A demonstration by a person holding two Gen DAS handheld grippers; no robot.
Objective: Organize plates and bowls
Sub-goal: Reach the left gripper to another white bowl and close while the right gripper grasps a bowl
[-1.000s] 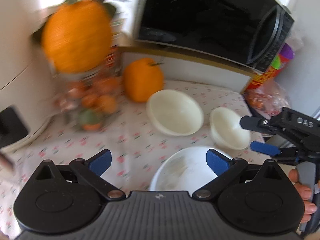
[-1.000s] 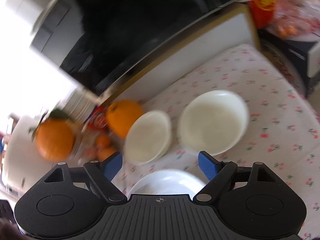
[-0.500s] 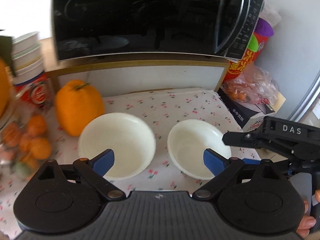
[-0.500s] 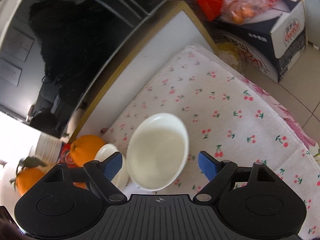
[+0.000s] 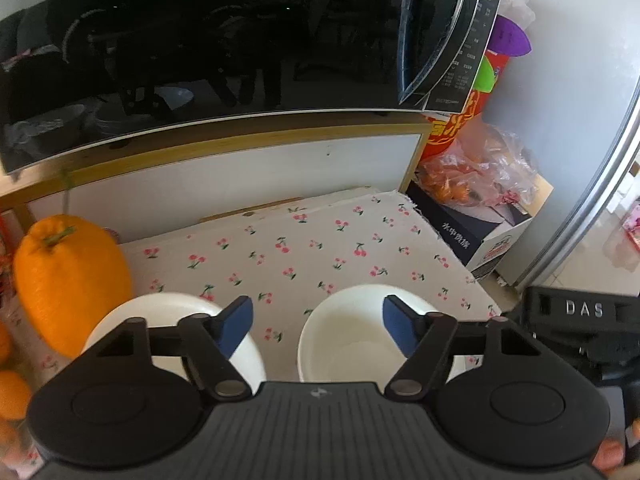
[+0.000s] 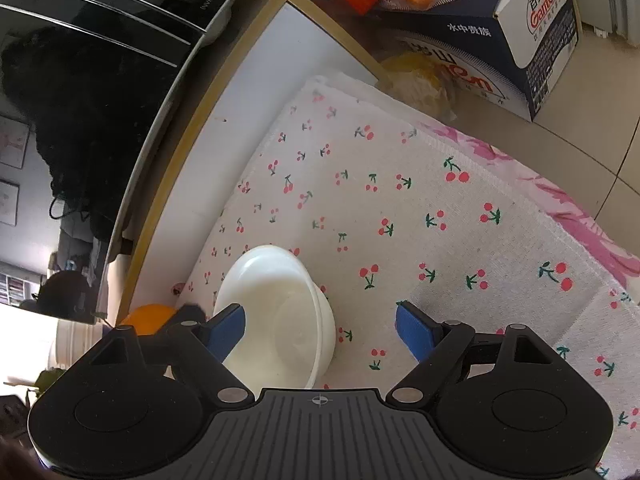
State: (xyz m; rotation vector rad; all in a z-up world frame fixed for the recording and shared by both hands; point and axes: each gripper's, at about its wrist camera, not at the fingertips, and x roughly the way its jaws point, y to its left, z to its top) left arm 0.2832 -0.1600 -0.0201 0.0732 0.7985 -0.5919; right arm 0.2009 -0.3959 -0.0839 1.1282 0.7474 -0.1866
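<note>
Beside the cloth, carton [image 6: 536,28] reads "GanTen" — both grippers [image 5: 316,326] [image 6: 320,330] gape, left just narrowing.

**Open cloth behind the bowls, walls on three sides**

Beyond the two white bowls [image 5: 344,340] the cherry-print cloth [image 5: 320,248] lies bare, room to pass. Behind that cloth the white shelf panel [image 5: 240,176] blocks, microwave [image 5: 200,40] overhanging. Left of it, a big orange fruit [image 5: 68,280]; right of it, a dark carton [image 5: 472,232].

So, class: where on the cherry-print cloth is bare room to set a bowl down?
Free: the cloth between the two white bowls and the white back panel. Crowded: the left edge by the big orange fruit.
</note>
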